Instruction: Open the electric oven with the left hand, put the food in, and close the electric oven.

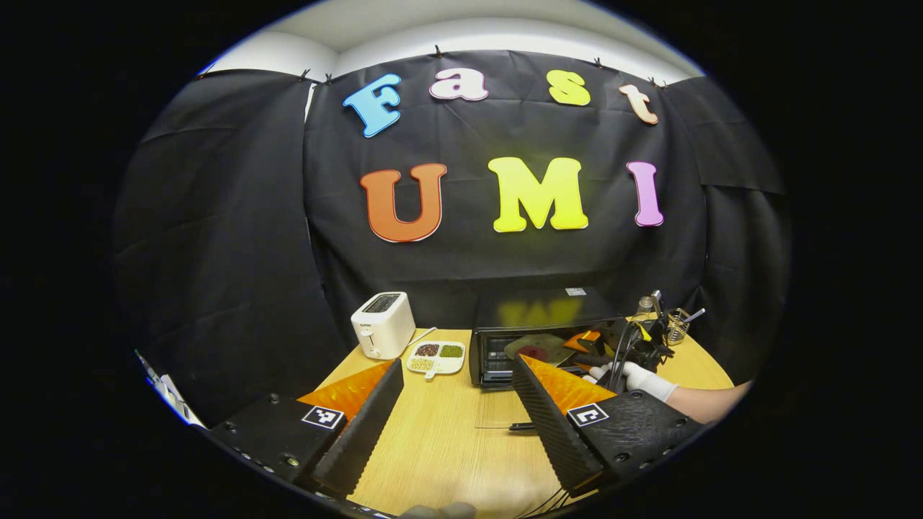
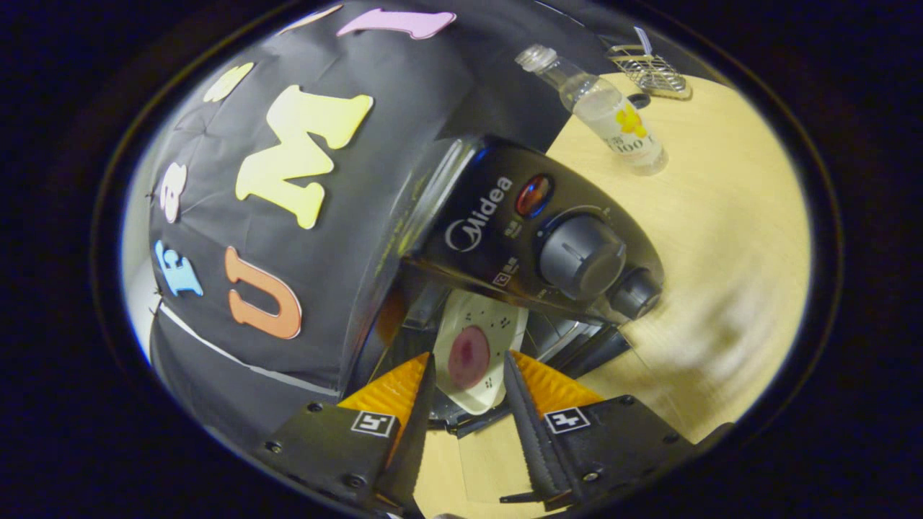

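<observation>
- Food, a dark red patty on a pale flat plate (image 2: 472,353), sits inside the black electric oven (image 1: 537,324), past its dropped glass door (image 1: 505,407).
- Right gripper (image 2: 469,393) stands spread around the plate, apparently letting go.
- Left gripper (image 1: 454,396) waits wide and empty above the wooden table (image 1: 447,440), near the door's free edge, with room to lift it shut.

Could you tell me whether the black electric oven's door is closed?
No, the black electric oven stands open, with its door lying flat on the table.

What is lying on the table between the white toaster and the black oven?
A small white divided dish with beans or grains lies between the toaster and the oven, in the left gripper view.
</observation>
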